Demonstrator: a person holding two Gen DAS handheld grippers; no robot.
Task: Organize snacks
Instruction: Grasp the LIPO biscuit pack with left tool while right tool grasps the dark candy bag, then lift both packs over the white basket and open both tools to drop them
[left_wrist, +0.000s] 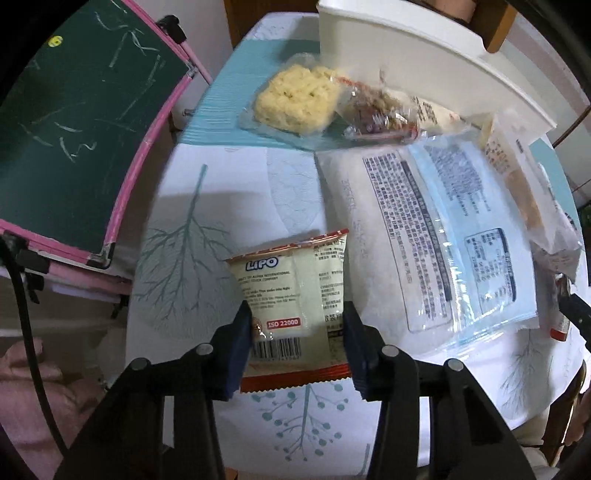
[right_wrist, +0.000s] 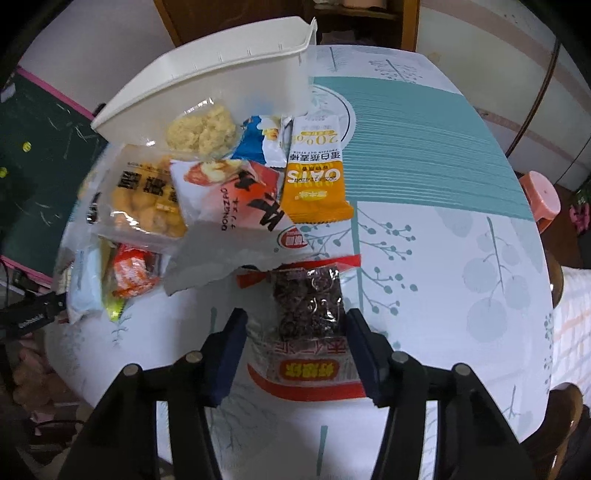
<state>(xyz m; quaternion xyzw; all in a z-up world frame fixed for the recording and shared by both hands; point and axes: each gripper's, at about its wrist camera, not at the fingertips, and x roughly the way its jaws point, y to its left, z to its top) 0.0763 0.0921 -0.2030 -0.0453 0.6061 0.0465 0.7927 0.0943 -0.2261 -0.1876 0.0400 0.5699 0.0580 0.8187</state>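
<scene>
Straddling the LiPO packet (left_wrist: 291, 306), the left tongs (left_wrist: 297, 317) are sitting spread wide, pads at the wrapper's two sides, grip not clearly closed, so reading as released. The packet is lying flat on the table (left_wrist: 207, 206), near its front edge. The right tongs (right_wrist: 295, 325) are likewise spread around the dark snack pouch (right_wrist: 308, 306), which is lying on the table just in front of the pile. The white bin (right_wrist: 221, 81) is standing at the far edge, with the oats bar (right_wrist: 316, 173) and noodle block (right_wrist: 201, 133) lying in front of it.
</scene>
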